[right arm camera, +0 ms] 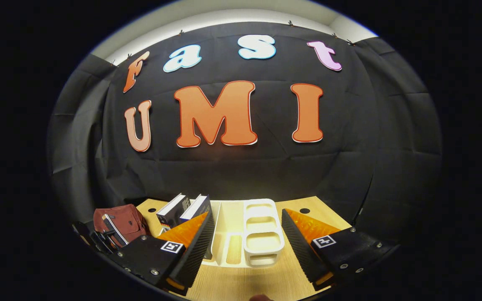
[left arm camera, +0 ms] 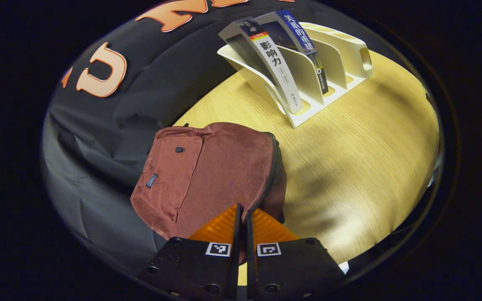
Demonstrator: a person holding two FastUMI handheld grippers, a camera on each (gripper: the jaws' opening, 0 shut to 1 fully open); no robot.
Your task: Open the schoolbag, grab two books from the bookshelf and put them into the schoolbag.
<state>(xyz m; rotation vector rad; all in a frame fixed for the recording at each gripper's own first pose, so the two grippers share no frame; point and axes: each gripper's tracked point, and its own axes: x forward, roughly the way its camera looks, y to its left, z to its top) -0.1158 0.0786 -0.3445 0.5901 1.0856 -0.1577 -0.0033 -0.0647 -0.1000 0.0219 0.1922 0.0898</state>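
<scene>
Looked down close over the schoolbag from the left gripper view; faced the wall low from the right; shared bookshelf and wooden table.

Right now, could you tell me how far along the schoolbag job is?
Nothing finished yet. The left tool is shut at the maroon schoolbag's zipper, apparently opening it. Both books remain in the white bookshelf; the right tool is open facing it.

Maroon schoolbag, cream bookshelf, wood-grain table
</scene>
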